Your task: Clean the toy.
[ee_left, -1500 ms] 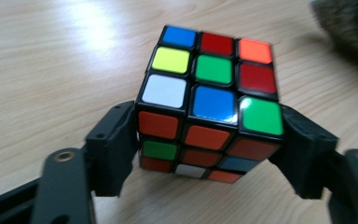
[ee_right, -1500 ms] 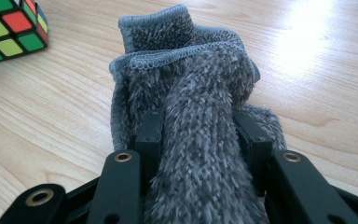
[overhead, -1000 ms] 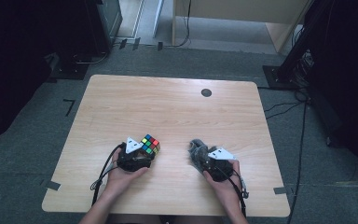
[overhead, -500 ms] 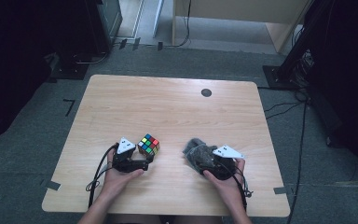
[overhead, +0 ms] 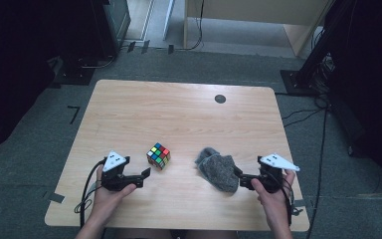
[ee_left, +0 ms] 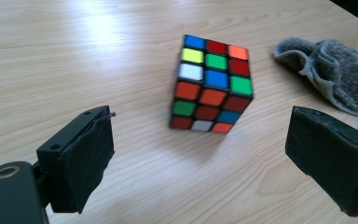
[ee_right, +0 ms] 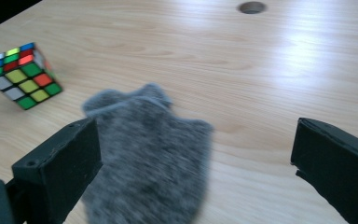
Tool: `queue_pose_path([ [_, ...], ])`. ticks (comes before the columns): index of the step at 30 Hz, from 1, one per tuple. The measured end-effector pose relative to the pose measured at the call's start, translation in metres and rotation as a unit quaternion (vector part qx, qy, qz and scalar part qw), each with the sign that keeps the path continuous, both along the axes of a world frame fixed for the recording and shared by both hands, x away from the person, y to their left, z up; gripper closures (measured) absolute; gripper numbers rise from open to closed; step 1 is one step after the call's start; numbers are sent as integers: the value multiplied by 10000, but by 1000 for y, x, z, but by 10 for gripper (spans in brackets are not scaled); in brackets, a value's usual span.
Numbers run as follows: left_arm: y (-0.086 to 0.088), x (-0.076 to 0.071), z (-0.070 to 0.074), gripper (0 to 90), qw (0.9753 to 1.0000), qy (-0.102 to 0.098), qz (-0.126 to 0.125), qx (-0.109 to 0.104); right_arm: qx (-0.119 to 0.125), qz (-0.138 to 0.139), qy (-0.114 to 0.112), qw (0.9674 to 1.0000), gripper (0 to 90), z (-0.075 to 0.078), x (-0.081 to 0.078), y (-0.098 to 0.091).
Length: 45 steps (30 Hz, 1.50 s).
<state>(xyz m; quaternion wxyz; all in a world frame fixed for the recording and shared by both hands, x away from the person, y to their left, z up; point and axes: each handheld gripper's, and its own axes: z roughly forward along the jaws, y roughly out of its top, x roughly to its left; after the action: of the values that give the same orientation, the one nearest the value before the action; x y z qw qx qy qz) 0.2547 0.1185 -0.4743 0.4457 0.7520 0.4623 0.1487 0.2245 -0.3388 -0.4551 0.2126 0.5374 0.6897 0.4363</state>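
A scrambled colour cube (overhead: 158, 156) sits on the wooden table (overhead: 179, 114), left of centre. My left gripper (overhead: 144, 174) is just in front and left of it, open; its jaws have just been opening. In the left gripper view the cube (ee_left: 211, 91) stands a little beyond the left gripper (ee_left: 209, 163), with nothing between the pads. A grey fuzzy cloth (overhead: 219, 171) lies to the cube's right. My right gripper (overhead: 238, 177) is at its right edge, open, jaws just opened. In the right gripper view the cloth (ee_right: 149, 154) lies loose between the jaws of the right gripper (ee_right: 196, 172), beside the left one and unpressed.
A dark round hole (overhead: 220, 98) marks the far part of the table. The cube (ee_right: 23, 74) appears at the upper left of the right gripper view, and the cloth (ee_left: 335, 74) at the upper right of the left gripper view. Dark stands and cables ring the table.
Both grippers opened and drew back and apart, the left off the cube, the right off the cloth. Cube and cloth remain on the table.
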Motion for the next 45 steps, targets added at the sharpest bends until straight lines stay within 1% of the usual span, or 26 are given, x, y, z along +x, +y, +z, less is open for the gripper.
queue_pose_path([
  [1, 4, -1, 1, 82, 10000, -15, 34, -8, 15, -65, 5, 10000, 11, 0, -3, -6],
  [5, 23, -8, 1, 82, 9998, -97, 161, 30, -81, -261, 21, 9996, 11, -1, -12, -28],
  [7, 31, -10, 0, 82, 9997, -88, 215, 46, -93, -321, 58, 9994, 11, -4, -15, -36],
  [9, 41, -12, -2, 82, 9995, -90, 293, 68, -221, -370, 127, 9990, 12, -10, -19, -44],
  [11, 51, -15, -5, 82, 9991, -83, 380, 160, -401, -418, 229, 9981, 13, -17, -23, -51],
  [12, 58, -16, -7, 82, 9985, -67, 477, 241, -425, -428, 259, 9978, 12, -20, -25, -54],
  [13, 63, -17, -9, 82, 9983, -50, 519, 273, -446, -455, 308, 9975, 12, -24, -27, -59],
  [15, 75, -19, -14, 78, 9975, 21, 647, 296, -464, -521, 368, 9969, 13, -29, -29, -66],
  [18, 89, -22, -18, 65, 9966, 63, 764, 314, -507, -696, 484, 9951, 13, -39, -34, -79],
  [20, 98, -24, -21, 65, 9957, 74, 849, 361, -540, -746, 543, 9943, 13, -43, -36, -85],
  [24, 111, -26, -26, 65, 9944, 121, 946, 449, -584, -868, 625, 9925, 13, -49, -42, -97],
  [26, 117, -27, -28, 66, 9928, 153, 1043, 578, -597, -919, 671, 9917, 13, -51, -45, -101],
  [28, 123, -28, -30, 66, 9918, 188, 1103, 613, -617, -933, 711, 9912, 13, -53, -47, -104],
  [31, 127, -28, -35, 66, 9907, 300, 1093, 756, -662, -939, 780, 9903, 13, -58, -50, -106],
  [32, 127, -28, -36, 66, 9908, 331, 1081, 749, -679, -934, 813, 9900, 13, -60, -51, -106],
  [34, 126, -28, -36, 65, 9911, 321, 1051, 747, -727, -901, 847, 9897, 13, -63, -51, -106],
  [37, 123, -26, -38, 66, 9904, 399, 976, 891, -857, -869, 951, 9880, 12, -68, -49, -102],
  [39, 120, -27, -39, 66, 9899, 399, 927, 998, -975, -873, 905, 9873, 8, -70, -49, -100],
  [40, 120, -27, -39, 66, 9896, 396, 914, 1033, -977, -871, 895, 9874, 6, -71, -49, -100],
  [42, 118, -27, -41, 66, 9885, 409, 910, 1138, -967, -856, 852, 9880, 4, -71, -49, -101],
  [44, 114, -27, -43, 66, 9863, 411, 897, 1321, -973, -857, 849, 9879, 3, -72, -49, -101],
  [45, 113, -27, -43, 66, 9860, 416, 878, 1357, -975, -867, 853, 9878, 3, -72, -49, -100],
])
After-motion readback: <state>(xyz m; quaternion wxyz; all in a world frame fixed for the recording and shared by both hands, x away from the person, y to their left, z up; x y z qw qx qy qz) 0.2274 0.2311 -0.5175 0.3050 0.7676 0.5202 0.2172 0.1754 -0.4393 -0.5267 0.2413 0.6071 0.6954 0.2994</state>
